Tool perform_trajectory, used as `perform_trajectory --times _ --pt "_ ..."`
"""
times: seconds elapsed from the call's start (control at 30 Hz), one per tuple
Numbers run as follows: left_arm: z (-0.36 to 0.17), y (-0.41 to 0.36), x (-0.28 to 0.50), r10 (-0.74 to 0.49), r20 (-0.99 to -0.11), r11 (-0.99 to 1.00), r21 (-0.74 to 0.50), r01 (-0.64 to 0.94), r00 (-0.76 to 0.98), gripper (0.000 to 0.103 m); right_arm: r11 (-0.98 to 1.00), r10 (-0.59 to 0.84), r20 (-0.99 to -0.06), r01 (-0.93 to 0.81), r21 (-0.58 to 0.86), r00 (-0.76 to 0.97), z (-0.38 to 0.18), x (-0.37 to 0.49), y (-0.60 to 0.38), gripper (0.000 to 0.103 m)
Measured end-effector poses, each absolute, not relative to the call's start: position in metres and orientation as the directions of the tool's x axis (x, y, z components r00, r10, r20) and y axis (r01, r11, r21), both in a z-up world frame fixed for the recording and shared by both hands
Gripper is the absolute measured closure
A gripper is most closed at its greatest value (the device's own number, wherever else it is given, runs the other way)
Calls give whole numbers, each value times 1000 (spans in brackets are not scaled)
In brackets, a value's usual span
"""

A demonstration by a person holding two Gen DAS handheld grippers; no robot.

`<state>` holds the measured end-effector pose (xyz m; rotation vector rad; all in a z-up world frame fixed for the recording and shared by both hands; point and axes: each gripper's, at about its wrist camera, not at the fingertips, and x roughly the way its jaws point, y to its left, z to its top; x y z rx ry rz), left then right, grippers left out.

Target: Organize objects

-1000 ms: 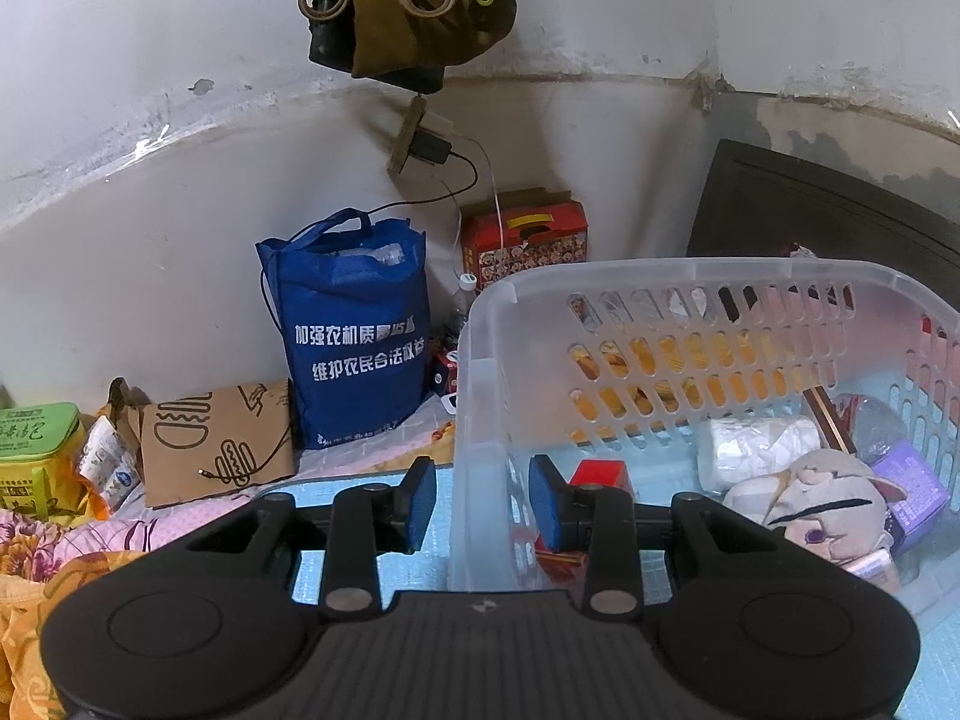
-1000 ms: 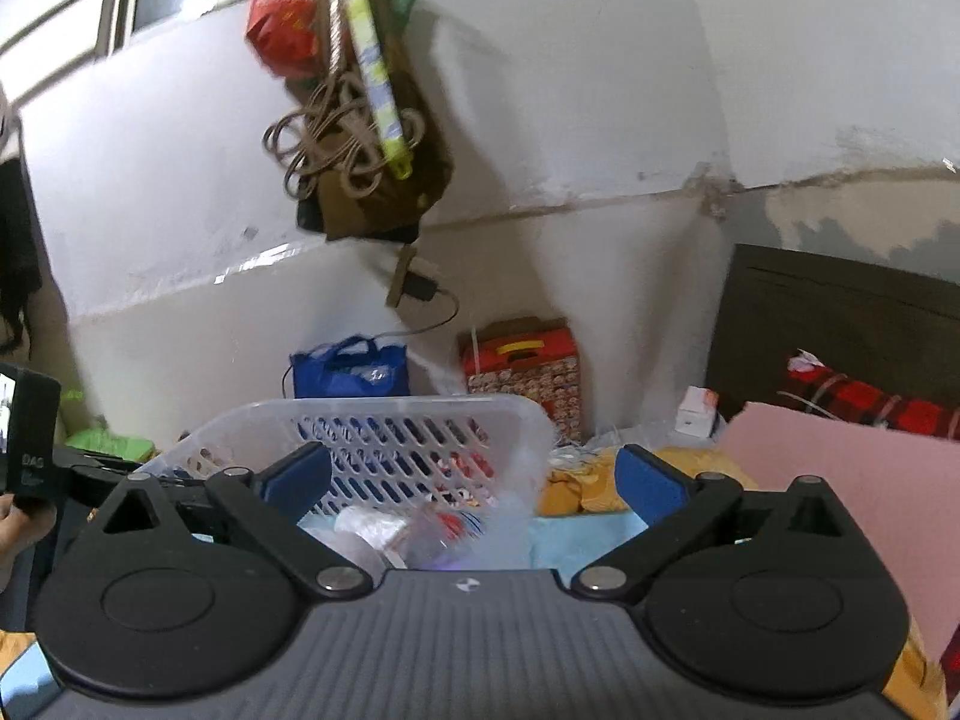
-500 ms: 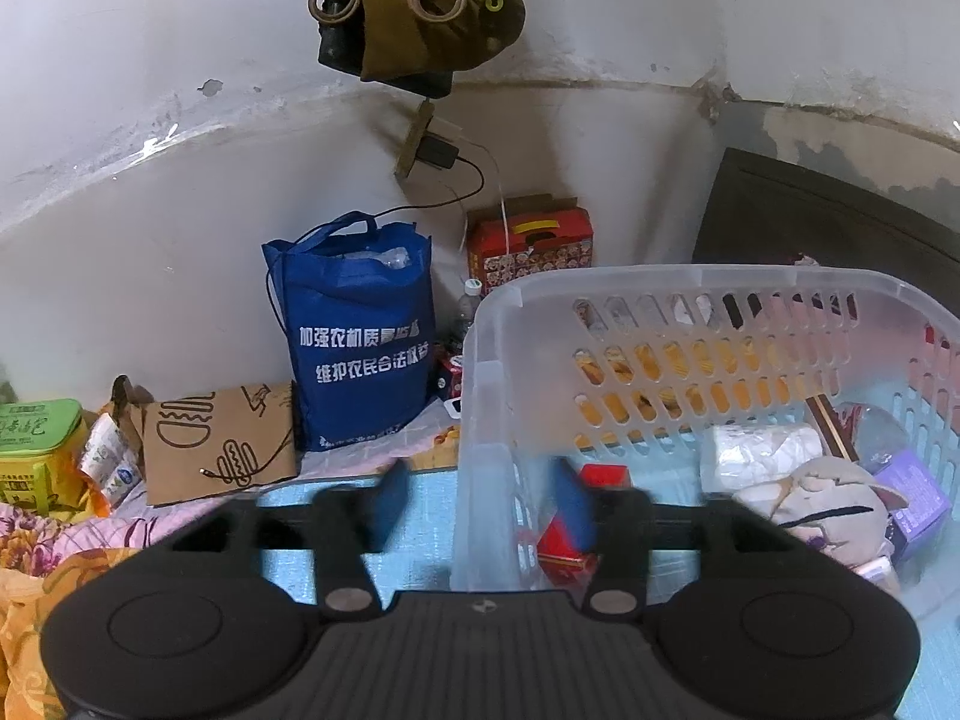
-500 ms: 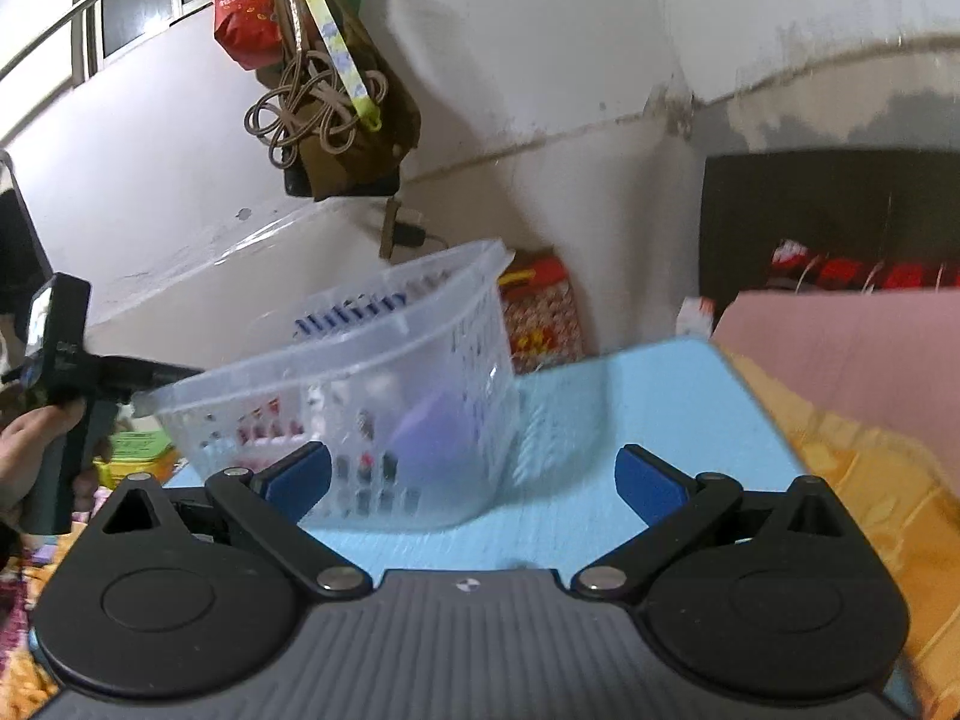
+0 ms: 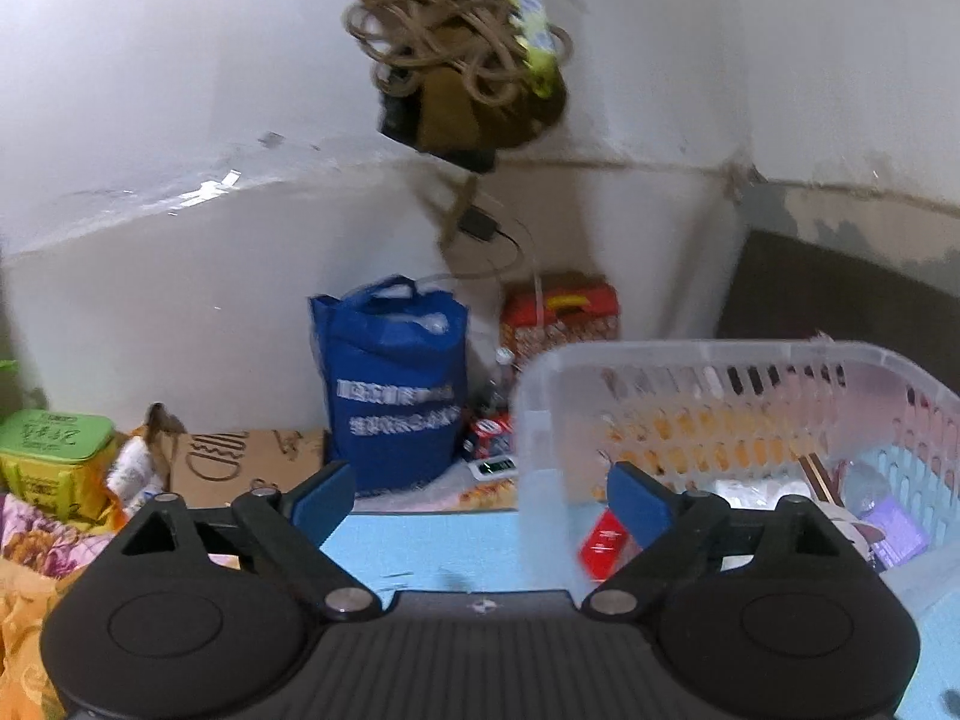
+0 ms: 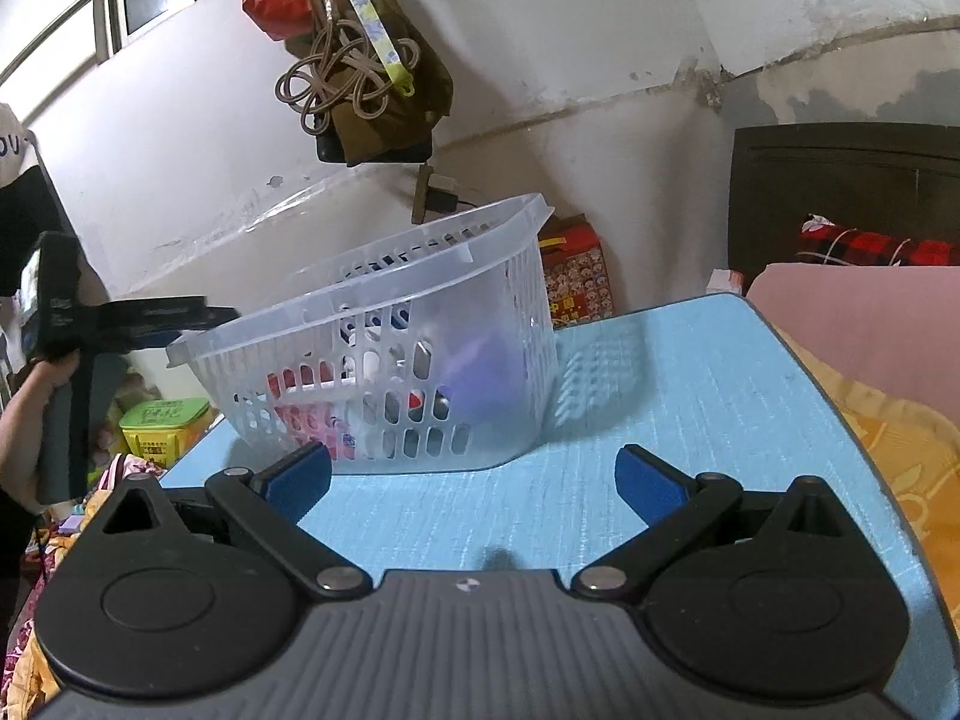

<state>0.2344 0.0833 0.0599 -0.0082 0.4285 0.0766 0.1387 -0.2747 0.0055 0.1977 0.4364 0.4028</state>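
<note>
A clear plastic basket (image 5: 708, 360) (image 6: 420, 276) stands on the light blue table (image 6: 690, 396), holding a red box (image 5: 603, 546), a purple packet (image 5: 897, 531) and other small items. My left gripper (image 5: 480, 507) is open and empty, its right finger just inside the basket's near-left corner, its left finger outside. In the right wrist view the left gripper (image 6: 150, 315) shows at the basket's left rim. My right gripper (image 6: 474, 480) is open and empty, low over the table in front of the basket.
A blue bag (image 5: 390, 384), a red gift box (image 5: 561, 318), a brown paper bag (image 5: 240, 462) and a green tin (image 5: 51, 450) stand along the wall. Cords and a bag (image 6: 366, 72) hang above. A pink board (image 6: 858, 312) lies right of the table.
My left gripper has opened wide, letting go of the basket's corner wall. My right gripper has drawn back and dropped low, so the basket now stands farther in front of it.
</note>
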Motion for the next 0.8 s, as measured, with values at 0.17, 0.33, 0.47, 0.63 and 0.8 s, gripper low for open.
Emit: perform_trajectory --times 0.17,0.33,0.47,0.63,0.8 --pt "68 90 191 66 -340 997 -13 -75 938 10 943 331 -440 -284 172 835 20 144 -263 0" --pt "74 78 151 -3 -322 1000 -15 -2 947 8 974 227 -442 -210 87 868 45 145 -248 0" --pt "74 67 129 10 -312 1000 8 -8 950 8 953 297 -395 -245 176 869 63 137 -252 0" --pt "75 52 111 5 -333 999 49 12 943 8 922 381 -329 -329 205 864 72 124 -259 0" --pt "77 39 109 -60 -375 998 7 67 925 8 952 305 -391 -286 107 869 78 133 -236 0"
